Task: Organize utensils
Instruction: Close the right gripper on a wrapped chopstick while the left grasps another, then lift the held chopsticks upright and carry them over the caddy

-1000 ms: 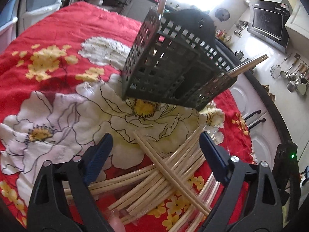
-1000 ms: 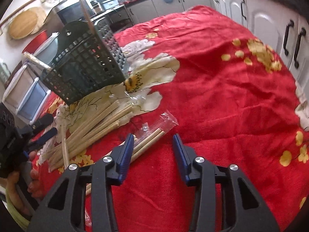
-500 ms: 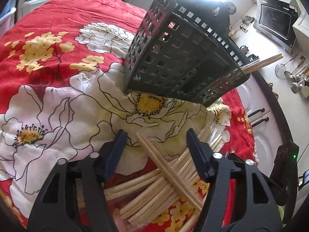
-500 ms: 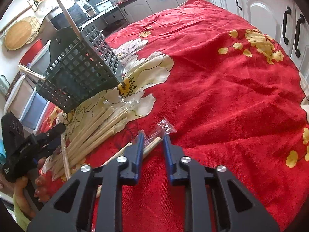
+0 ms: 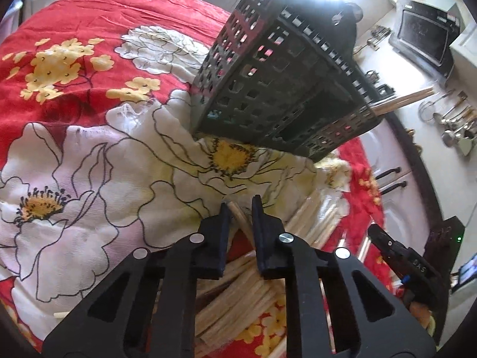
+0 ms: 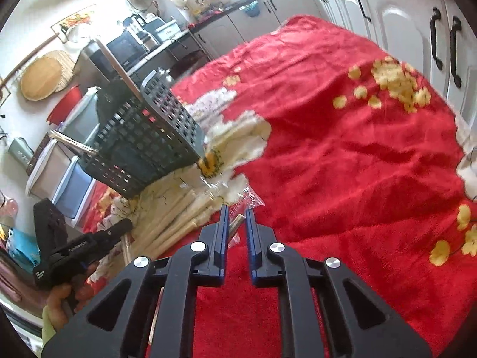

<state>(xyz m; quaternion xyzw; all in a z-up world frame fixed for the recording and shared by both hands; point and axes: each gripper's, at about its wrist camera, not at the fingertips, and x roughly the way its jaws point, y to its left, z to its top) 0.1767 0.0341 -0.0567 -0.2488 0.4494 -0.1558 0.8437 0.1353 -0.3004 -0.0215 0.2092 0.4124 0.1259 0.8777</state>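
A dark slotted utensil basket (image 5: 277, 89) stands tilted on the red floral cloth (image 5: 89, 9), with chopsticks (image 5: 402, 100) sticking out of its top. In front of it lies a loose pile of pale chopsticks (image 5: 247, 295). My left gripper (image 5: 240, 201) is closing on one chopstick (image 5: 237, 211) that crosses the top of the pile; the stick sits between its pads. In the right wrist view the basket (image 6: 143, 143) is at the left and the pile (image 6: 179, 217) is below it. My right gripper (image 6: 237, 208) is closing on a plastic-wrapped pair of chopsticks (image 6: 237, 223).
White cabinets with black handles (image 6: 441, 44) run along the cloth's far edge. A microwave (image 5: 423, 38) and hanging ladles (image 5: 453, 125) are on the wall side. Storage bins (image 6: 65, 179) stand beyond the basket. A hand holds the left gripper (image 6: 77, 247).
Both pairs of jaws have narrowed from wide to nearly together, the left around a pile chopstick, the right around the wrapped pair. The left gripper has come closer to the basket.
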